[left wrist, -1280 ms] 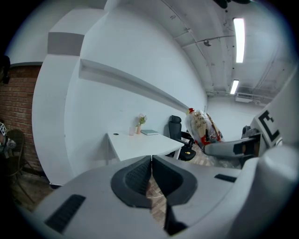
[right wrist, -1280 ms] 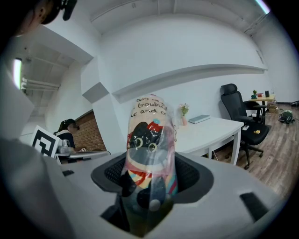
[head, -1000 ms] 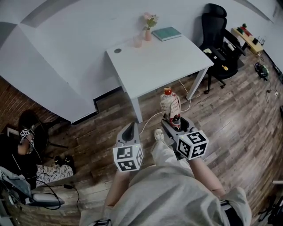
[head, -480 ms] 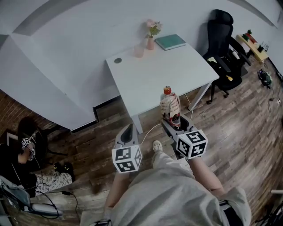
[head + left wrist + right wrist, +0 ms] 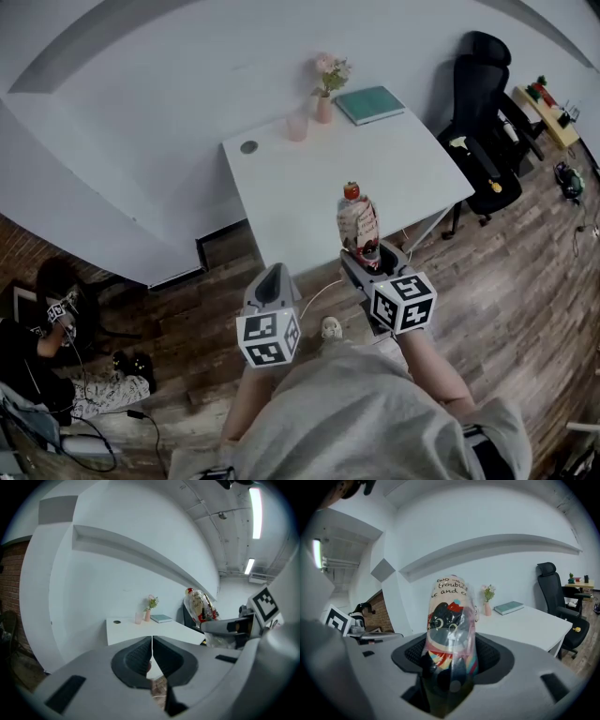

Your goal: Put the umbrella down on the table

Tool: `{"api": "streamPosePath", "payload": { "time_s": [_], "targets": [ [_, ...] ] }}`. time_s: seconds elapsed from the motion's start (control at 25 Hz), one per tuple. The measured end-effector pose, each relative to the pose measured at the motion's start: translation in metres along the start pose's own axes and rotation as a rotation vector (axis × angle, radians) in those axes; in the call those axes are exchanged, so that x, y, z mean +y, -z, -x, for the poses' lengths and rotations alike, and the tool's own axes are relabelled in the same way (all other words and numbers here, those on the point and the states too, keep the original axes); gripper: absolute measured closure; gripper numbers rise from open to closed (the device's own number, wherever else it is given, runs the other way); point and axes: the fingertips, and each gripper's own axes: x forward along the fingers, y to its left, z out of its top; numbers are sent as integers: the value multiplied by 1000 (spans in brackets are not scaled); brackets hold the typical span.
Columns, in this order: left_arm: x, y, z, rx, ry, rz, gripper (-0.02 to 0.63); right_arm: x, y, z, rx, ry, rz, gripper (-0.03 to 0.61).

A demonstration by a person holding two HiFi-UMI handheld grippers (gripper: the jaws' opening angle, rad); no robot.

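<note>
A folded umbrella (image 5: 358, 220) in a clear sleeve with a cartoon print stands upright in my right gripper (image 5: 373, 255), whose jaws are shut on its lower end. In the right gripper view the umbrella (image 5: 450, 620) fills the gap between the pads. Its red top overlaps the near edge of the white table (image 5: 309, 178) in the head view. My left gripper (image 5: 273, 274) hangs beside it on the left, shut and empty, its pads meeting in the left gripper view (image 5: 152, 648). From there the umbrella (image 5: 200, 605) shows at the right.
A pink cup (image 5: 297, 127), a vase of flowers (image 5: 323, 94) and a teal book (image 5: 370, 103) sit along the table's far edge. A black office chair (image 5: 487, 103) stands to the right. A person (image 5: 37, 328) sits on the wooden floor at left.
Both grippers have come closer to the table together, the umbrella still upright in the right one. The table's near edge now lies just behind the umbrella's top.
</note>
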Motion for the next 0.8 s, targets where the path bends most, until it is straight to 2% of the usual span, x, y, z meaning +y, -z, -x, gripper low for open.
{"api": "streamPosePath", "payload": {
  "time_s": [0.32,0.8],
  "targets": [
    [4,-14,-56,15,-24,7,604,-43,-12,-56,42,-24,11,307],
    [12,-11,-112,54,-64,25,604,-101,3,-128,145,-30,31,307]
  ]
}}
